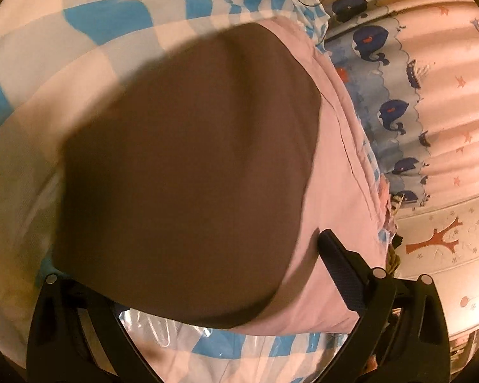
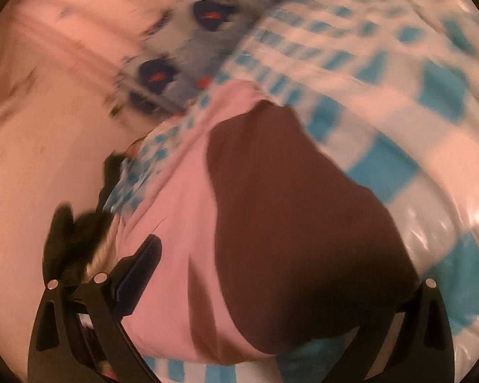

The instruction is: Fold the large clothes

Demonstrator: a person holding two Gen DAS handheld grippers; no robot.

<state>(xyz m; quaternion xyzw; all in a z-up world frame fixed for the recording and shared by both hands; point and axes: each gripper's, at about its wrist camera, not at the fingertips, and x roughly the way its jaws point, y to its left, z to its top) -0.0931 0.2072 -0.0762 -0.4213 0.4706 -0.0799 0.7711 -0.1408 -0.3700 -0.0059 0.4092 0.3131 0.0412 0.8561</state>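
A folded dark brown garment (image 1: 188,159) (image 2: 297,223) lies on top of a folded pink garment (image 1: 338,166) (image 2: 175,207) on the bed. My left gripper (image 1: 191,249) is open wide around the stack. Its right finger (image 1: 338,268) shows beside the pink cloth, and its left finger is hidden by the brown cloth. In the blurred right wrist view my right gripper (image 2: 290,255) also stands wide around the same stack from the other side. Its left finger (image 2: 140,265) lies along the pink edge, and the brown cloth covers its right finger.
The bed has a blue-and-white checked sheet (image 1: 105,19) (image 2: 383,166) with shiny clear plastic film (image 1: 163,328) (image 2: 437,223) on it. A whale-print curtain (image 1: 392,111) (image 2: 163,73) and a pale cloth with a tree print (image 1: 437,239) hang beyond the bed's edge. A dark blurred thing (image 2: 70,233) sits by that edge.
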